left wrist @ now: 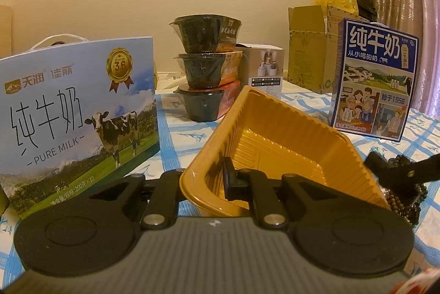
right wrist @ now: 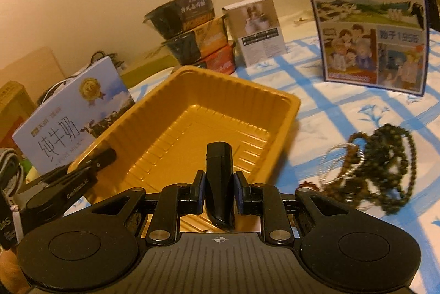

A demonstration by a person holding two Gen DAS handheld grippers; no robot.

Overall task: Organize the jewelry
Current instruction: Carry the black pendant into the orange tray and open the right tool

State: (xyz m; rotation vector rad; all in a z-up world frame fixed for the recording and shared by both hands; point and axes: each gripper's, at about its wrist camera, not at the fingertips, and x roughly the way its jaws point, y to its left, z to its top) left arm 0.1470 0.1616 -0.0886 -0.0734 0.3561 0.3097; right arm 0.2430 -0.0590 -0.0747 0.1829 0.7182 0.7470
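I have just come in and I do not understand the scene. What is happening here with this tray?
A person works with two handheld grippers. The left gripper is shut on the near rim of the golden tray and tilts it. The right gripper holds a small black object above the tray. The bead necklaces lie on the cloth beside it, not yet in the tray.

We see the beaded necklaces [right wrist: 385, 170] only as a motion-blurred tangle on the right wrist view; on the left wrist view the right gripper [left wrist: 396, 170] covers most of them. The left gripper [left wrist: 211, 178] hides the near rim of the yellow tray [left wrist: 275, 128]. The pale blue milk box [left wrist: 77, 115] runs off the frame's left edge.
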